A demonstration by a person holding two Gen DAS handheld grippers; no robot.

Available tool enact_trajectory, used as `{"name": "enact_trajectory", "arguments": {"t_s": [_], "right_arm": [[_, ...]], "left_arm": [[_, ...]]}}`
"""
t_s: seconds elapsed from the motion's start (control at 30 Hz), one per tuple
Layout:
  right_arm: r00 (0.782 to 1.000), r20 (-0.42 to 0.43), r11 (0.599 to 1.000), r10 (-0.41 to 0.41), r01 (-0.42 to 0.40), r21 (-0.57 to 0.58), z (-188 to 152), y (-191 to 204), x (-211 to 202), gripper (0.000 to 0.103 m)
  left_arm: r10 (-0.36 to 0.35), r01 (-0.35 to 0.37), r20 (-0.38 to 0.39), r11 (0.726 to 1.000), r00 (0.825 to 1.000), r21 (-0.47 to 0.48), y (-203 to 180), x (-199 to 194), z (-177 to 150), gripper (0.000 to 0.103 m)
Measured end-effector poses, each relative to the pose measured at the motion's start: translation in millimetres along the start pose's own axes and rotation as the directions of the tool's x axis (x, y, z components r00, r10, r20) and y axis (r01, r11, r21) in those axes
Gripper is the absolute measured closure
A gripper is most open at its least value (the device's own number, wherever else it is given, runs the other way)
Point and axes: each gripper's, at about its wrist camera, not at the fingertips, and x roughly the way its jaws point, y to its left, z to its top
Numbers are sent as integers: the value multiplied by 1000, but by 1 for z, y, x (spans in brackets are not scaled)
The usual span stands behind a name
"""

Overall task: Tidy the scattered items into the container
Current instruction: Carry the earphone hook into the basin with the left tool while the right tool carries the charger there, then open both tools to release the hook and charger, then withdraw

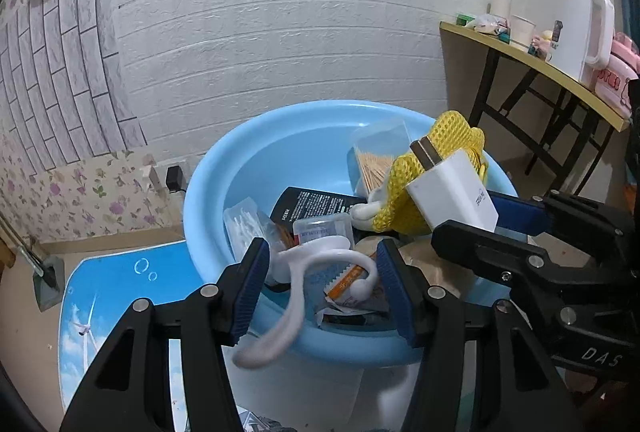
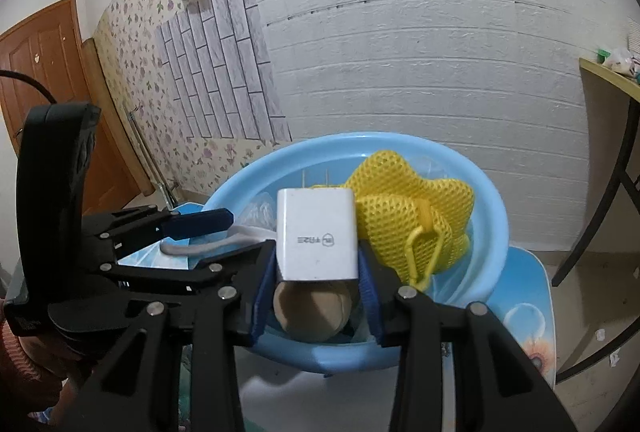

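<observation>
Blue printed table top (image 1: 116, 284) bearing light-blue basin (image 1: 216, 168), edge to edge.

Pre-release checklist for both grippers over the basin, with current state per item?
1. Right gripper grips charger: ok, jaws clamp its sides.
2. Left gripper grips white hook: ok, it spans the jaws, tail hanging below.
3. Charger above basin: ok.
4. Hook above basin: cannot tell, tail hangs over the near rim.
5. Room in basin: ok, blue floor shows at the back behind yellow sponge.
6. Grippers apart from each other: ok, close but not touching.
</observation>
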Motion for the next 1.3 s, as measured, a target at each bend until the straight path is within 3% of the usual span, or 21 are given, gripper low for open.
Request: {"name": "enact_trajectory", "arguments": {"t_s": [0.43,0.63,0.9,1.13,1.3], "right_arm": [[998,-37,999,-41,42,22,3,8,-10,64],[997,-28,997,-74,75,27,4,13,-22,57],[994,-27,993,-103,104,53,-4,12,-37,57],[994,-17,992,-107,108,65,-13,18,-50,57],[994,-16,992,-104,105,69,-24,23,-55,57]], "left_arm": [[-12,13,35,999,999,-30,6,-26,-8,36],[-9,10,56,1000,998,-29,7,-43,-14,34],[6,-3,57,998,998,-55,16,-61,-33,34],[34,-30,58,997,998,-73,25,-73,-52,11],[54,-52,31,996,998,-75,31,-69,-68,6]]}}
